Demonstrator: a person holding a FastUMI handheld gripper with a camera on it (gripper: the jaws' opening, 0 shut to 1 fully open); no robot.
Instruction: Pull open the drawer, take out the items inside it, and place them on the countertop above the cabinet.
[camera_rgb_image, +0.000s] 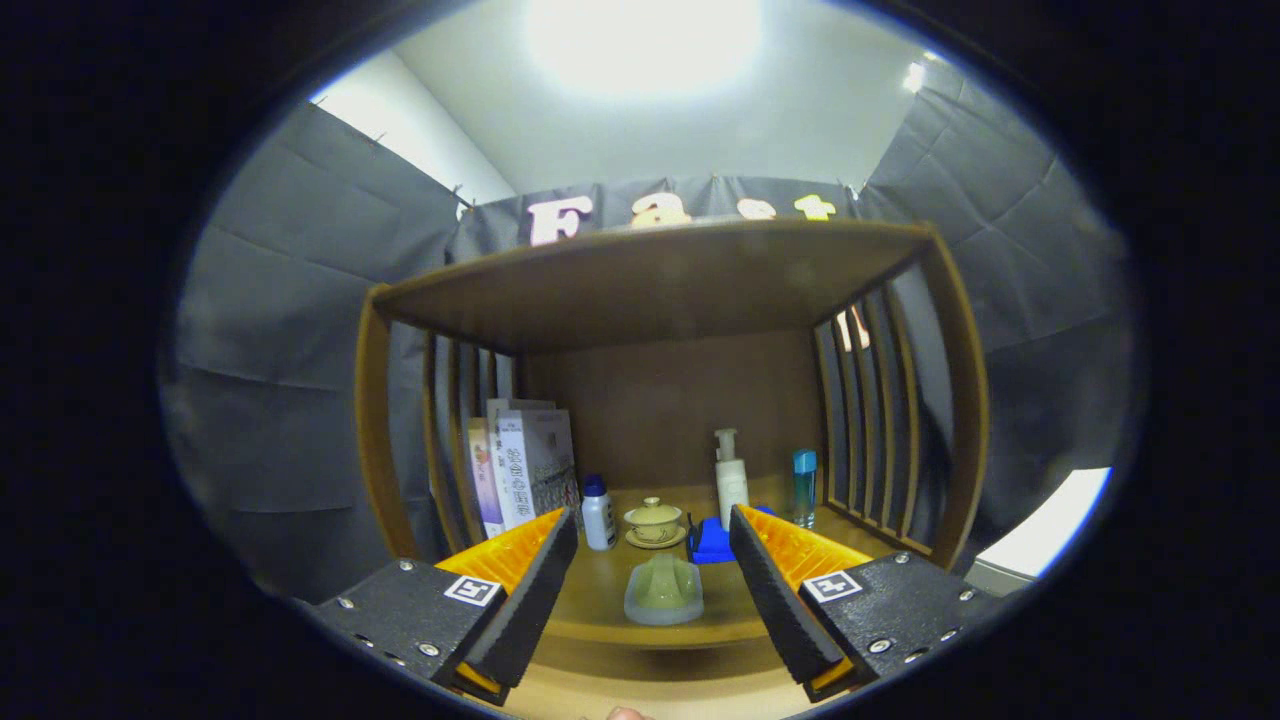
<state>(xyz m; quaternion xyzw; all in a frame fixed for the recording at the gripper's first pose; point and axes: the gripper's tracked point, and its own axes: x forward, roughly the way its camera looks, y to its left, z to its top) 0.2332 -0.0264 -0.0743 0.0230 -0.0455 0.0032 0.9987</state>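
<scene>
1. Straight ahead of the gripper (652, 560), on the wooden countertop (600, 585) under the shelf's top board, sits a pale green dish-like item (663, 590) in the gap between the two fingers, touched by neither.
2. Its fingers are spread wide and hold nothing.
3. Beyond that item stand a lidded cup on a saucer (655, 522), a small white bottle (598, 513), a pump bottle (731, 478), a blue object (712, 541) and a blue-capped bottle (804, 487); books (530, 462) lean at the left.
4. No drawer can be made out; judging by the task, it lies below the countertop's front edge (650, 637), under the fingers' line.
5. So the coming move likely calls for dropping downward, not reaching forward.
</scene>
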